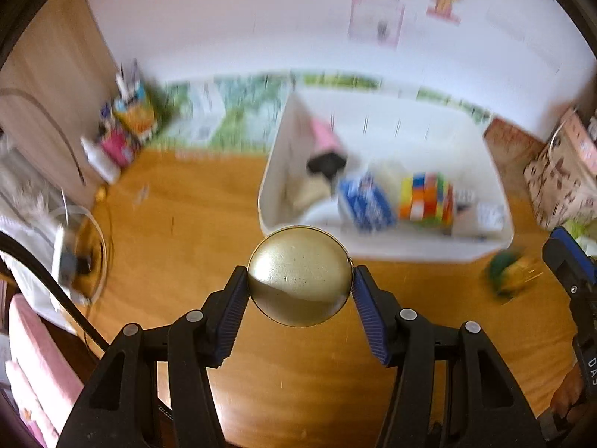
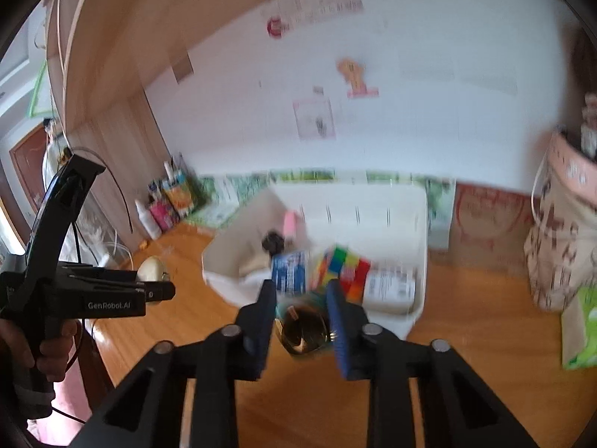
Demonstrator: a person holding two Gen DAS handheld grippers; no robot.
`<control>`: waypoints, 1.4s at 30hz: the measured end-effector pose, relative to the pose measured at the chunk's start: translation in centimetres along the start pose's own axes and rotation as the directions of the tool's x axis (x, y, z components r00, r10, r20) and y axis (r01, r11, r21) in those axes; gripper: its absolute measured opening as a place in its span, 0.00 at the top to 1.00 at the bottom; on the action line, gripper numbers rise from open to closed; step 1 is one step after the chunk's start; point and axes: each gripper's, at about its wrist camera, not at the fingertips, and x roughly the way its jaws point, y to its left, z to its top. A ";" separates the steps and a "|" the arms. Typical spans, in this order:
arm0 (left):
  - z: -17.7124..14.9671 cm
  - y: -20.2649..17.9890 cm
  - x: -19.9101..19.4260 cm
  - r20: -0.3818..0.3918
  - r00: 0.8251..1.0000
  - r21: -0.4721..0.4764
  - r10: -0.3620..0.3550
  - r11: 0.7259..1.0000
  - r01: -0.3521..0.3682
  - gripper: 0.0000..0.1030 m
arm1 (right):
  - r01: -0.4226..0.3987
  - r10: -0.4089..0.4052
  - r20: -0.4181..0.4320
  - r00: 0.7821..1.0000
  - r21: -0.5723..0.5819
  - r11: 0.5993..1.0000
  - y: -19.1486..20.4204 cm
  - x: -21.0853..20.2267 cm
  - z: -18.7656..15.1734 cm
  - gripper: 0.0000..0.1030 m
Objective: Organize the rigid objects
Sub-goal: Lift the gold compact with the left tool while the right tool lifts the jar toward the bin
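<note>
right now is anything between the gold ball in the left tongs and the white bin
Nothing visible. The gold ball is clamped in the left tongs, and only bare wooden table lies between it and the near wall of the white bin, whose top is open.

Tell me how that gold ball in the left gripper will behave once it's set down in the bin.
The gold ball looks smooth and round, so it would probably roll once released. Its glossy skin touches the left gripper pads only at its sides, so it may slip. It keeps its shape when squeezed, so likely rigid.
</note>
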 end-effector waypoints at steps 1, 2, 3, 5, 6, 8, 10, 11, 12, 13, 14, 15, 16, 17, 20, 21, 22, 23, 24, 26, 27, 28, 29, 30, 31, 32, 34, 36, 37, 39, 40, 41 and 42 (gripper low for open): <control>0.7 -0.1 -0.4 0.024 1.000 0.002 0.001 1.000 -0.001 0.42 | 0.006 -0.006 0.012 1.000 -0.009 1.000 0.1 0.0 0.4 0.80; 1.1 -0.3 -0.6 0.042 0.999 0.000 0.000 1.000 0.000 0.42 | 0.013 -0.013 0.025 1.000 -0.021 1.000 0.3 0.1 1.1 0.81; 1.6 -0.5 -0.9 0.063 0.998 0.002 -0.006 1.000 0.006 0.42 | 0.014 -0.013 0.030 0.999 -0.022 1.000 0.3 0.2 1.4 0.83; 2.2 -0.5 -1.1 0.083 0.996 0.006 -0.020 1.000 0.020 0.42 | 0.014 -0.013 0.043 0.999 -0.018 1.000 0.3 0.1 2.0 0.83; 2.3 -0.6 -1.2 0.086 0.996 0.009 -0.024 1.000 0.024 0.42 | 0.011 -0.011 0.045 0.999 -0.016 1.000 0.3 0.1 2.2 0.83; 2.4 -0.6 -0.9 0.079 0.996 0.015 -0.033 0.999 0.032 0.42 | 0.010 -0.009 0.032 0.999 -0.017 1.000 0.2 0.2 2.1 0.83; 2.6 -0.7 -0.6 0.067 0.997 0.015 -0.043 0.999 0.042 0.42 | 0.015 -0.015 0.009 1.000 -0.013 1.000 0.0 0.5 1.9 0.83; 2.6 -0.7 -0.5 0.064 0.997 0.013 -0.048 0.999 0.047 0.42 | 0.023 -0.023 -0.004 1.000 -0.003 1.000 -0.3 0.5 1.6 0.83; 2.6 -0.8 -0.4 0.063 0.996 0.013 -0.056 0.998 0.055 0.42 | 0.025 -0.025 -0.011 1.000 0.008 1.000 -0.6 0.5 1.4 0.83; 2.5 -0.9 -0.4 0.063 0.996 0.014 -0.066 0.998 0.066 0.42 | 0.022 -0.022 -0.021 1.000 0.024 0.999 -1.1 0.5 1.1 0.83; 2.5 -1.0 -0.3 0.063 0.995 0.014 -0.074 0.997 0.074 0.42 | 0.021 -0.020 -0.031 0.999 0.036 0.999 -1.6 0.6 0.9 0.83; 2.4 -1.1 -0.1 0.061 0.995 0.015 -0.079 0.997 0.079 0.42 | 0.026 -0.025 -0.037 0.999 0.039 0.999 -1.9 0.5 0.6 0.83; 2.3 -1.2 0.0 0.055 0.995 0.014 -0.087 0.996 0.086 0.42 | 0.036 -0.034 -0.048 0.998 0.042 0.998 -2.3 0.6 0.4 0.83; 2.3 -1.3 0.2 0.050 0.994 0.014 -0.092 0.996 0.091 0.42 | 0.044 -0.041 -0.062 0.997 0.047 0.998 -2.8 0.7 0.1 0.83; 2.0 -1.7 0.8 0.028 0.994 0.011 -0.103 0.995 0.102 0.42 | 0.068 -0.060 -0.102 0.993 0.076 0.995 -4.1 1.0 -0.6 0.83; 1.8 -1.9 1.0 0.020 0.994 0.012 -0.106 0.994 0.106 0.42 | 0.072 -0.061 -0.122 0.991 0.095 0.993 -4.7 1.1 -1.0 0.82; 1.6 -1.9 1.1 0.015 0.994 0.012 -0.109 0.994 0.109 0.42 | 0.075 -0.060 -0.135 0.989 0.106 0.992 -5.0 1.3 -1.3 0.82; 1.5 -2.0 1.2 0.011 0.994 0.010 -0.111 0.994 0.111 0.42 | 0.079 -0.061 -0.153 0.986 0.119 0.990 -5.3 1.5 -1.7 0.82; 1.4 -2.0 1.3 0.007 0.994 0.011 -0.112 0.994 0.112 0.42 | 0.087 -0.063 -0.173 0.983 0.132 0.987 -5.7 1.8 -2.2 0.81; 1.3 -2.1 1.4 0.003 0.994 0.012 -0.108 0.994 0.108 0.42 | 0.113 -0.077 -0.219 0.973 0.160 0.981 -6.3 2.5 -3.2 0.75; 1.3 -2.1 1.4 0.002 0.994 0.012 -0.106 0.994 0.106 0.42 | 0.135 -0.088 -0.250 0.964 0.178 0.975 -6.7 2.9 -3.9 0.71; 1.3 -2.1 1.4 0.002 0.994 0.011 -0.105 0.994 0.105 0.42 | 0.141 -0.087 -0.268 0.960 0.191 0.971 -6.9 3.2 -4.3 0.68; 1.3 -2.1 1.4 0.002 0.995 0.010 -0.103 0.995 0.103 0.42 | 0.145 -0.079 -0.289 0.954 0.214 0.966 -7.2 3.6 -4.9 0.66; 1.3 -2.0 1.4 0.002 0.995 0.009 -0.102 0.995 0.102 0.42 | 0.146 -0.073 -0.302 0.951 0.230 0.962 -7.3 3.8 -5.2 0.64; 1.3 -2.0 1.4 0.001 0.995 0.009 -0.100 0.995 0.100 0.42 | 0.146 -0.064 -0.313 0.948 0.248 0.958 -7.5 4.0 -5.6 0.60; 1.3 -2.0 1.4 -0.001 0.995 0.010 -0.099 0.995 0.099 0.42 | 0.145 -0.054 -0.322 0.945 0.267 0.953 -7.6 4.3 -6.0 0.57; 1.4 -2.0 1.5 -0.008 0.995 0.016 -0.099 0.995 0.099 0.42 | 0.145 -0.040 -0.335 0.941 0.297 0.944 -7.9 4.8 -6.5 0.46; 1.6 -2.0 1.7 -0.015 0.995 0.024 -0.099 0.995 0.099 0.42 | 0.148 -0.023 -0.352 0.936 0.332 0.932 -8.2 5.4 -7.0 0.44; 1.6 -2.0 1.8 -0.018 0.995 0.026 -0.099 0.995 0.099 0.42 | 0.150 -0.018 -0.361 0.932 0.343 0.927 -8.3 5.7 -7.2 0.44; 1.8 -2.1 2.0 -0.022 0.995 0.030 -0.100 0.994 0.101 0.42 | 0.162 -0.001 -0.388 0.922 0.383 0.909 -8.8 6.7 -7.6 0.44; 1.9 -2.1 2.1 -0.025 0.994 0.032 -0.103 0.994 0.103 0.42 | 0.176 0.005 -0.408 0.913 0.405 0.897 -9.1 7.3 -7.9 0.44; 2.0 -2.1 2.2 -0.026 0.994 0.033 -0.105 0.994 0.106 0.42 | 0.187 0.012 -0.424 0.905 0.425 0.886 -9.4 7.7 -8.2 0.44; 2.1 -2.2 2.3 -0.026 0.994 0.035 -0.108 0.993 0.109 0.42 | 0.200 0.024 -0.441 0.897 0.454 0.868 -9.8 8.3 -8.6 0.44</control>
